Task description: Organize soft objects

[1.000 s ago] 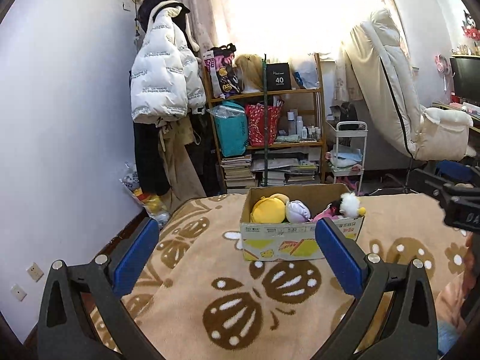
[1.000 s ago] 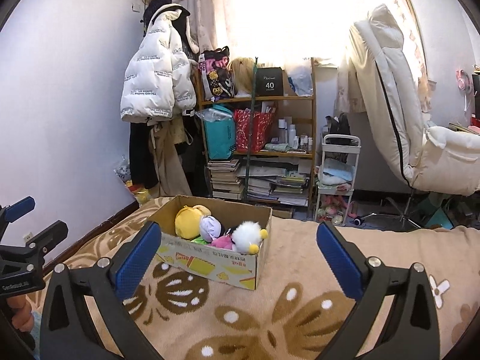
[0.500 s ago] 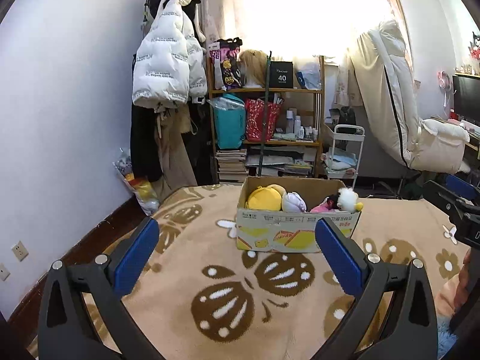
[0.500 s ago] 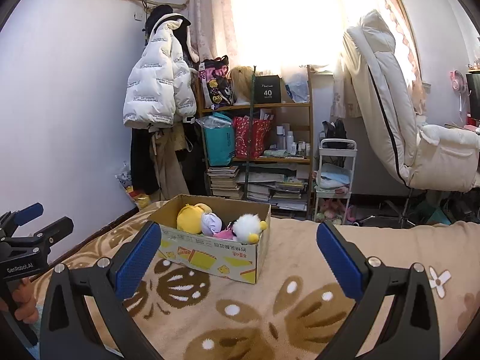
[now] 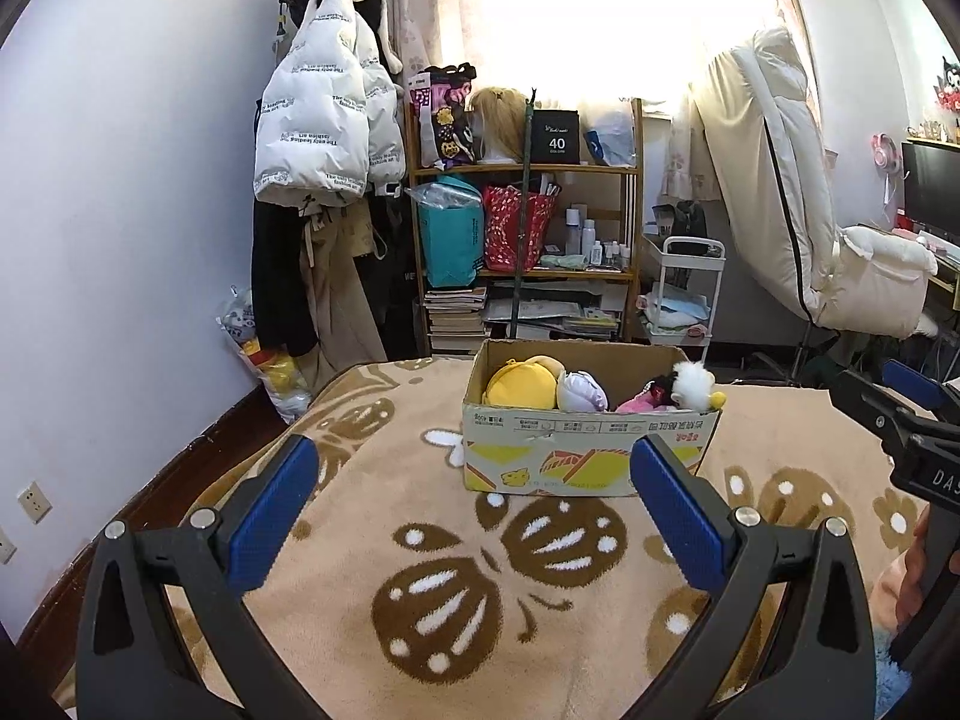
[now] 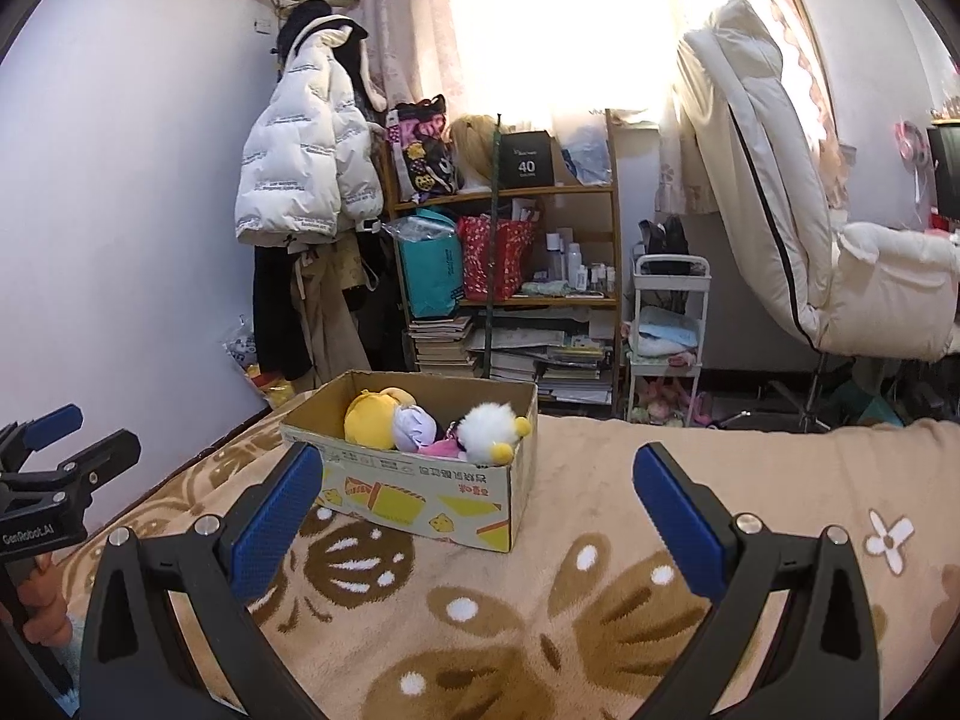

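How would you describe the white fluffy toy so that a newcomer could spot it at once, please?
Find the cardboard box sitting on the tan patterned blanket. The white fluffy toy lies at the box's right end, beside the pink toy. Unlike the smooth yellow plush and lilac plush, it is shaggy, with yellow tips.

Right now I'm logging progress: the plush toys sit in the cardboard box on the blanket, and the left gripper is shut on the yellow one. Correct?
Not quite. The left gripper is open and holds nothing, as the left wrist view shows. The yellow plush lies in the cardboard box with the other toys, and the box does sit on the blanket.
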Tool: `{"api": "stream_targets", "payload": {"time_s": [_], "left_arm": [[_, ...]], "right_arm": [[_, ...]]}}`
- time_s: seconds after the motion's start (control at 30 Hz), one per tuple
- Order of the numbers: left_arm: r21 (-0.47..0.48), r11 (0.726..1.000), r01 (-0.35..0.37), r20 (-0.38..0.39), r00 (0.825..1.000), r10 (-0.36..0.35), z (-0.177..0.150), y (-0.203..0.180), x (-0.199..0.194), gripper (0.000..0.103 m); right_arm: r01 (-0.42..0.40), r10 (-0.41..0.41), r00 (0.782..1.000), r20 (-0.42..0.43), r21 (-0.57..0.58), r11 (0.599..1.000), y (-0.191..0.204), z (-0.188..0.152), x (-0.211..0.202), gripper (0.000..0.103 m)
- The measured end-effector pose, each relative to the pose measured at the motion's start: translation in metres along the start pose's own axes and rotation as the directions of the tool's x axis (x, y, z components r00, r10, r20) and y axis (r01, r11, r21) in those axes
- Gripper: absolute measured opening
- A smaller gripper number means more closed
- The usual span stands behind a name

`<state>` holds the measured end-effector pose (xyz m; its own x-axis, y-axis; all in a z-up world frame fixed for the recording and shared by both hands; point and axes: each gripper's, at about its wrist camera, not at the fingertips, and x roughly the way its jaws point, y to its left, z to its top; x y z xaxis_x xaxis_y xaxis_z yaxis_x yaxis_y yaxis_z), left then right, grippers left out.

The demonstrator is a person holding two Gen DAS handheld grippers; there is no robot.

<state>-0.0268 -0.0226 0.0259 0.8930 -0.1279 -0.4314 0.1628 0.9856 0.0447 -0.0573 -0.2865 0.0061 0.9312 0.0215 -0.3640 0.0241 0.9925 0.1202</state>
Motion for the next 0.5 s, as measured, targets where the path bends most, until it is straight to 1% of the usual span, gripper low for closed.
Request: {"api": "stream_targets", "payload": {"time_s": [0.23,0.5], "left_arm": [[0.003,1.0,0.006,-0.013,1.0,-0.006,-0.0016,-0.0019,0.0041,0.102],[0.015,1.0,0.001,-0.011,1.0,-0.001,-0.002,-0.0058,0.0036,0.102]], "right_arm": [[0.0,0.0,1.0,-0.005,0.005,1.0,-0.0048,-0.0002,0.0014,0.103],[0.007,-0.007,1.0,0.005,-0.009,1.0,-0.0053,-0.0033,0.0012,0.103]]}}
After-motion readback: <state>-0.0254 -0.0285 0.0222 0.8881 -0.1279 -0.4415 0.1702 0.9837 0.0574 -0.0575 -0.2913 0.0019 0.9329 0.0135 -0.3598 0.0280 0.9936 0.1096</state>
